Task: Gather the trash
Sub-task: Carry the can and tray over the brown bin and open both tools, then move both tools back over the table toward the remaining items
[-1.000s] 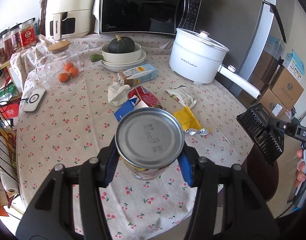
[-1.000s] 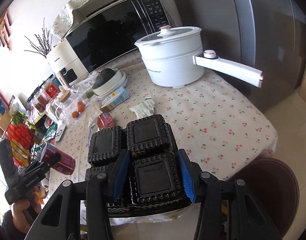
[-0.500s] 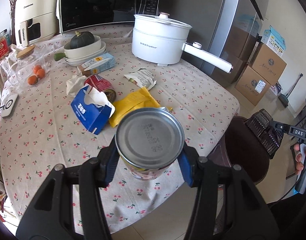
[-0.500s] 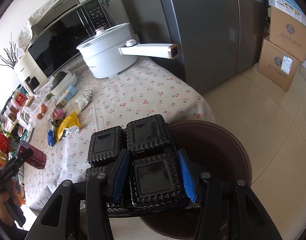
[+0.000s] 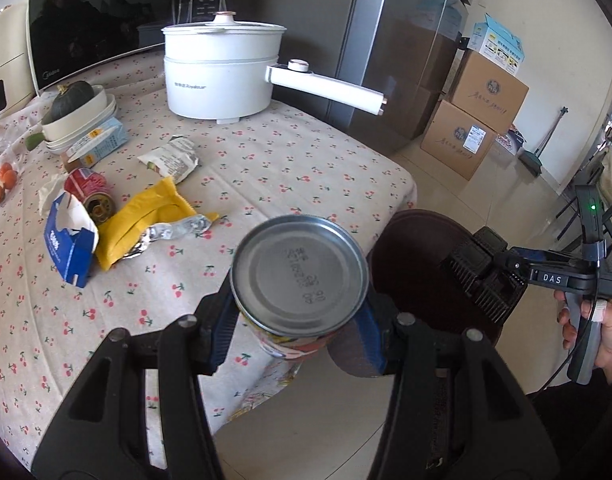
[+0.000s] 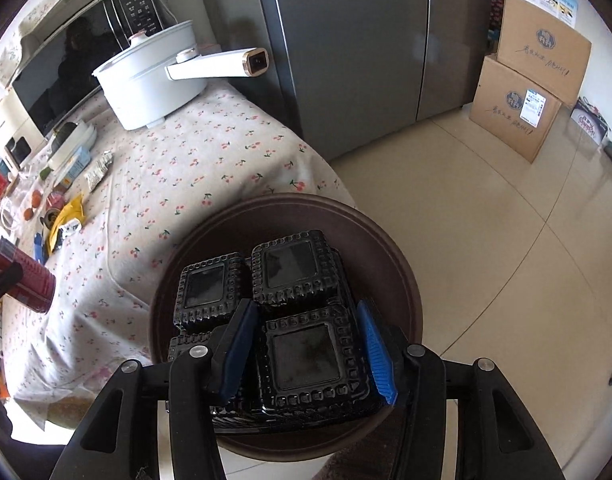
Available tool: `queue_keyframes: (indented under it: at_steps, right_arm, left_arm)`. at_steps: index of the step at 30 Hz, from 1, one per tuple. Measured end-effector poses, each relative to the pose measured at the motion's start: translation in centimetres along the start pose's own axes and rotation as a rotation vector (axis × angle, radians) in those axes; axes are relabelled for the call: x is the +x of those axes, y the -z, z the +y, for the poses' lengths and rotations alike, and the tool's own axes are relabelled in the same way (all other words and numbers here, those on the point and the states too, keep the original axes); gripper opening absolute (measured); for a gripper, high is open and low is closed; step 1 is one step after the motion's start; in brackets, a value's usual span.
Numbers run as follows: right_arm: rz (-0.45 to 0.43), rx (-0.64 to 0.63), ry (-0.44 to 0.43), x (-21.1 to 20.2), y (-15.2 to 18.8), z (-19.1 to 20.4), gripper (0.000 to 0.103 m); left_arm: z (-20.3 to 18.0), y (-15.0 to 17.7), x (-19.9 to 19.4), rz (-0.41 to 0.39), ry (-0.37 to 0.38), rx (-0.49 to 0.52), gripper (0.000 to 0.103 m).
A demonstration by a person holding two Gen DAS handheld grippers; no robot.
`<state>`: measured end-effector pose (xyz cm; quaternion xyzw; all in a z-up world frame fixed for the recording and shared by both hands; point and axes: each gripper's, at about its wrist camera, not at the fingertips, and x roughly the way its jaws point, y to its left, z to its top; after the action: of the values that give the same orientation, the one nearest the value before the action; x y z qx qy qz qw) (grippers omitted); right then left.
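My left gripper [image 5: 298, 320] is shut on a metal can [image 5: 298, 276], bottom end facing the camera, held past the table edge beside a round brown bin [image 5: 417, 264]. From the right wrist the same can [image 6: 30, 284] shows red at the far left. My right gripper [image 6: 306, 348] points down into the bin [image 6: 401, 280]. Its jaws are opening, and a black plastic compartment tray [image 6: 302, 356] lies loose between the blue pads, over the bin's mouth. The left wrist view shows that tray [image 5: 477, 272] at the right gripper's [image 5: 505, 274] tips, a hand behind it.
On the cherry-print tablecloth [image 5: 266, 160] lie a yellow wrapper [image 5: 146, 216], a blue tissue box [image 5: 66, 244], a red can on its side [image 5: 90, 192], a white wrapper [image 5: 170, 158] and a carton [image 5: 98, 140]. A white pot [image 5: 222, 76] with a long handle, a grey fridge [image 6: 365, 40] and cardboard boxes [image 6: 525, 92] stand nearby.
Both grippers have swung away from the table towards the brown bin on the floor. The right jaws have widened around the black tray. The left gripper still grips the can.
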<state>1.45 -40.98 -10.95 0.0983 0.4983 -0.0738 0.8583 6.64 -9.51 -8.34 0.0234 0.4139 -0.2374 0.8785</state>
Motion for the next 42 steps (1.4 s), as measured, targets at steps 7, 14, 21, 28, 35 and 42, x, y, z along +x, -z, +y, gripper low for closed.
queue_keyframes:
  at_steps: [7, 14, 21, 28, 35, 42]
  right_arm:
    - [0.001, -0.033, 0.007, -0.4, 0.3, -0.1, 0.076]
    - [-0.006, -0.020, 0.019, -0.6, 0.2, -0.9, 0.076]
    - [-0.015, 0.008, 0.032, -0.8, 0.2, -1.7, 0.076]
    - [-0.038, -0.004, 0.031, -1.3, -0.2, -0.9, 0.077]
    - [-0.067, -0.040, 0.024, -2.0, -0.8, 0.8, 0.079]
    - [-0.094, -0.078, 0.004, -2.5, -1.7, 3.3, 0.081]
  left_arm:
    - [-5.7, 0.4, 3.1, 0.037, 0.100, 0.107, 0.055]
    - [-9.3, 1.3, 5.5, 0.071, 0.174, 0.188, 0.055]
    - [-9.6, 0.9, 6.1, 0.050, 0.173, 0.218, 0.087]
    - [-6.8, 0.2, 5.2, 0.056, 0.079, 0.151, 0.088]
    - [-3.7, 0.3, 3.9, 0.057, -0.008, 0.108, 0.092]
    - [-0.9, 0.1, 2.1, 0.038, -0.076, 0.078, 0.098]
